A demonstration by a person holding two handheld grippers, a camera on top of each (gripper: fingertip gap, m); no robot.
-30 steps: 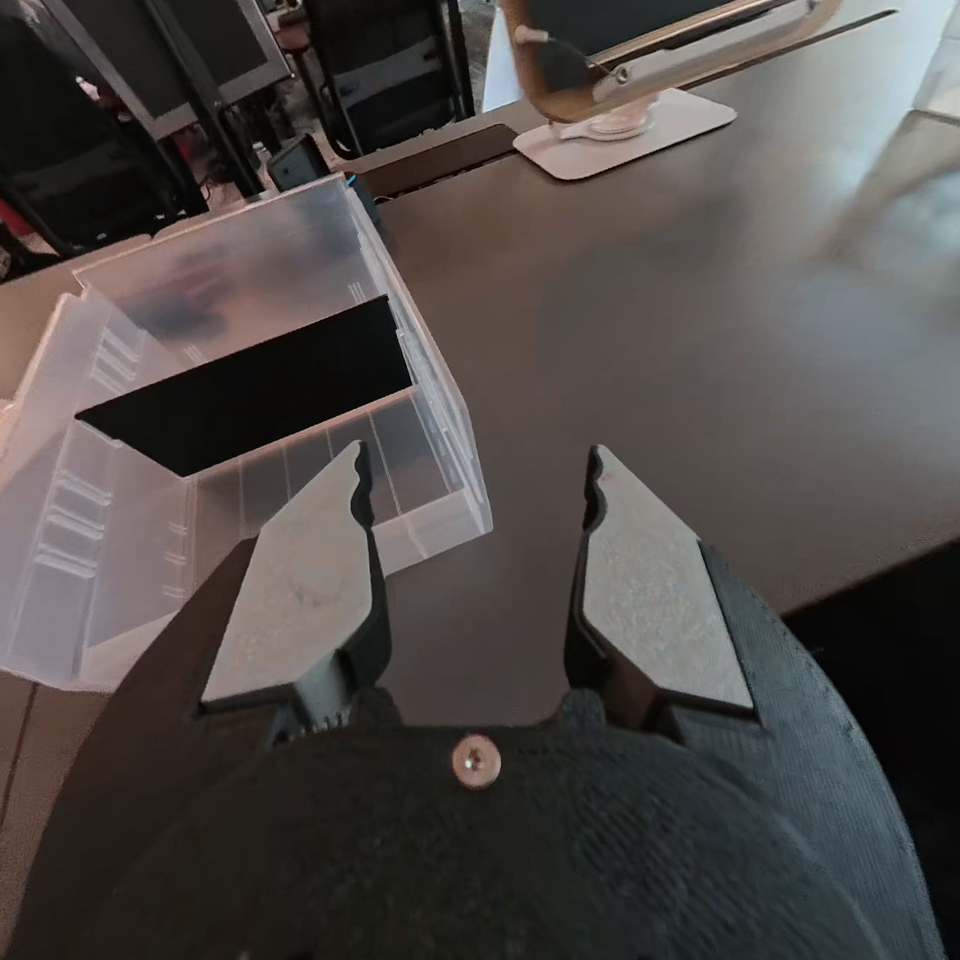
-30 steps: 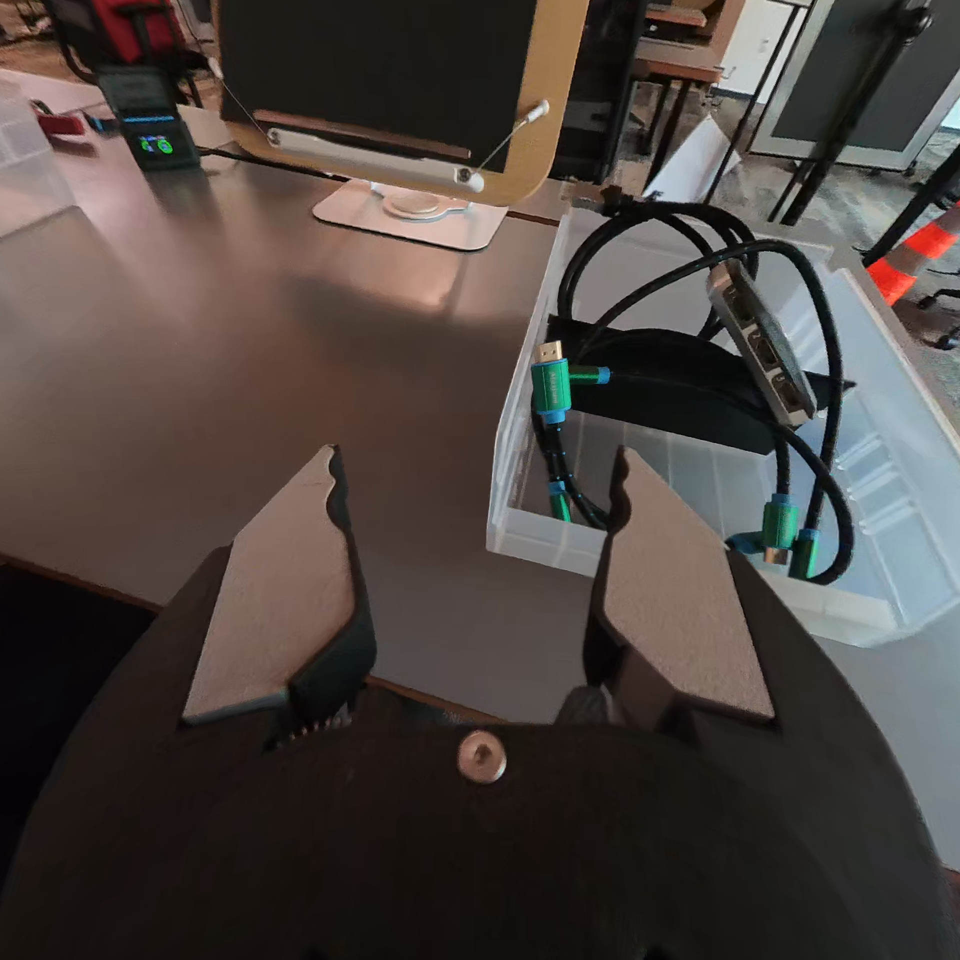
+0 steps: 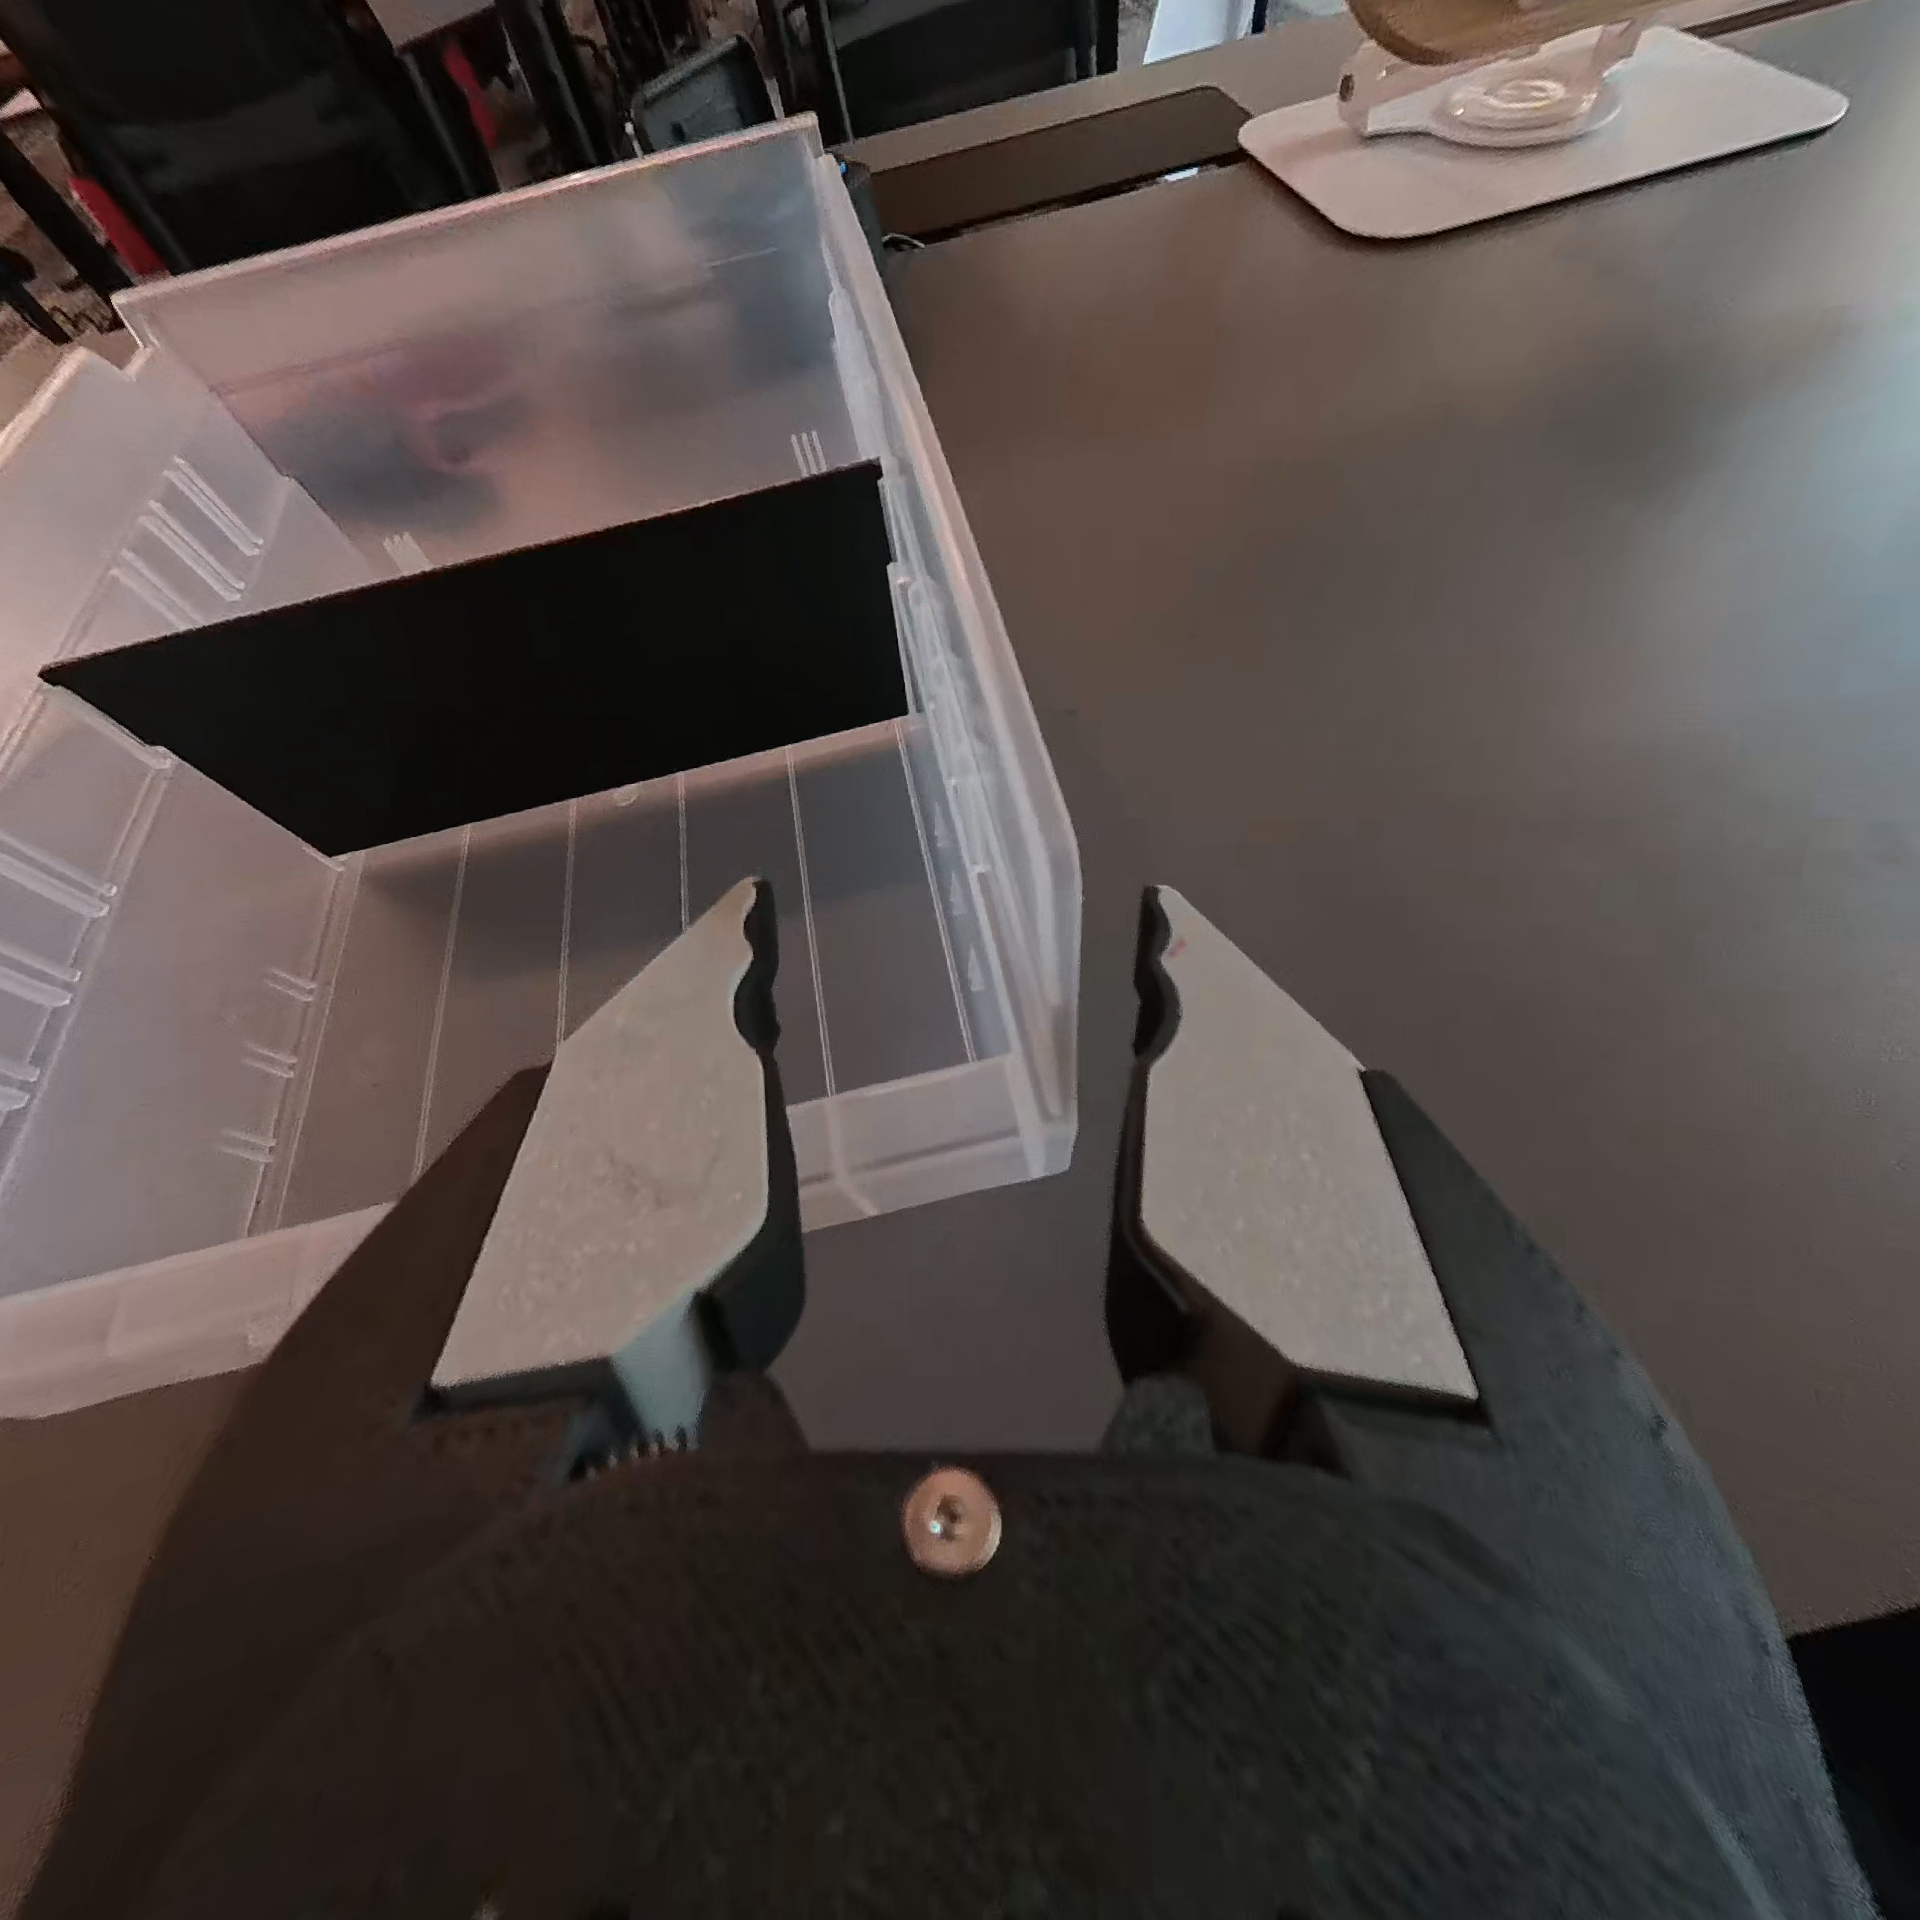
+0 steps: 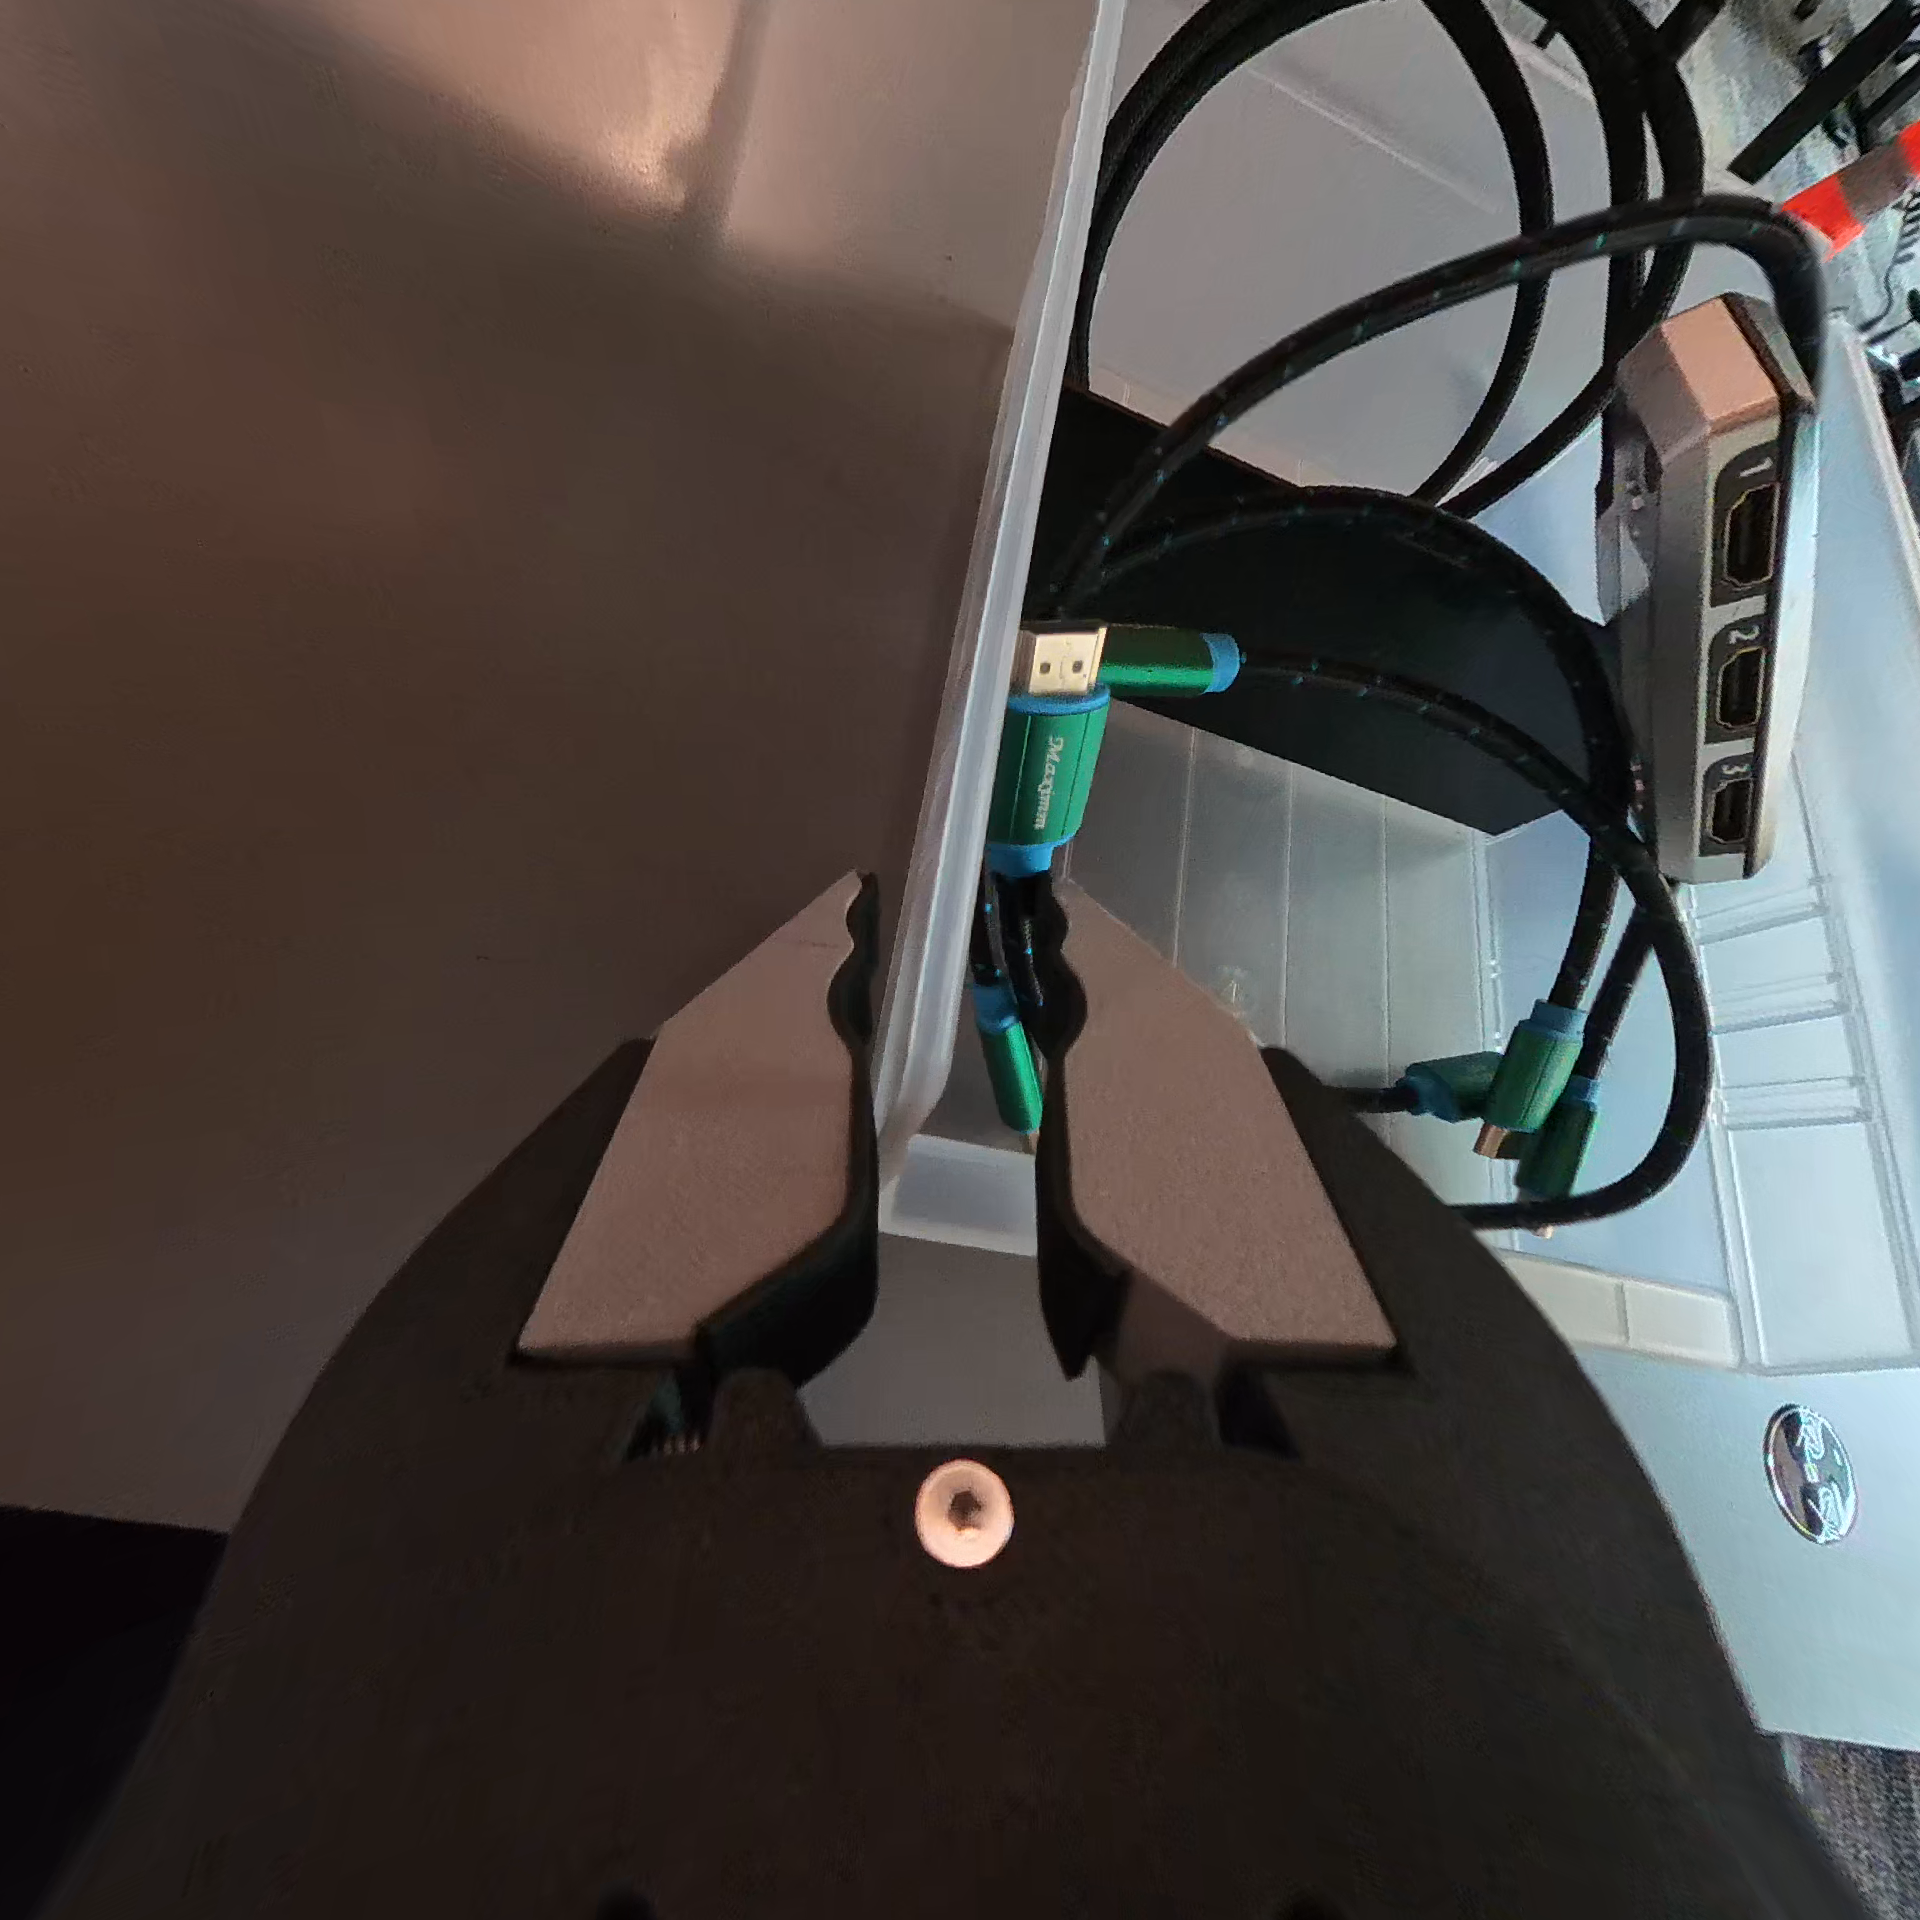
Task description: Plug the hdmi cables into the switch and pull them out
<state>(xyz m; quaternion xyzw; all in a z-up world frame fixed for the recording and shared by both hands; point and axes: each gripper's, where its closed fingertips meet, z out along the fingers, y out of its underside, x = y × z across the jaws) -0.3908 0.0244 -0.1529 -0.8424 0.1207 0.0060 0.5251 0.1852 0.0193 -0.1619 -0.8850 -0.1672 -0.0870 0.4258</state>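
Left wrist view, at nine to eleven o'clock: clear plastic bin (image 3: 966,644) on the dark table (image 3: 1455,623), crossed by a black divider (image 3: 499,675); far compartment fogged, contents impossible to make out. At six o'clock: left gripper (image 3: 951,914), jaws spread wide, nothing between them, right over the bin's near corner. At one o'clock: white stand base (image 3: 1558,145), whatever stands on it cut off by the top edge.

Right wrist view, at nine o'clock: bare table (image 4: 416,520). At centre: right gripper (image 4: 961,904), jaws partly closed, straddling the side wall of a second clear bin (image 4: 1023,540), with braided hdmi cables (image 4: 1351,488) just inside; actual grip on wall or cable impossible to judge. At twelve o'clock from the tips: green plug (image 4: 1039,790) upright against the wall, gold connector on top. At four o'clock: more green plugs (image 4: 1538,1081), bunched, count unclear. At two o'clock: grey switch (image 4: 1704,623) tilted on the cables over another black divider (image 4: 1351,665), three ports facing the camera, all free, back end hidden.
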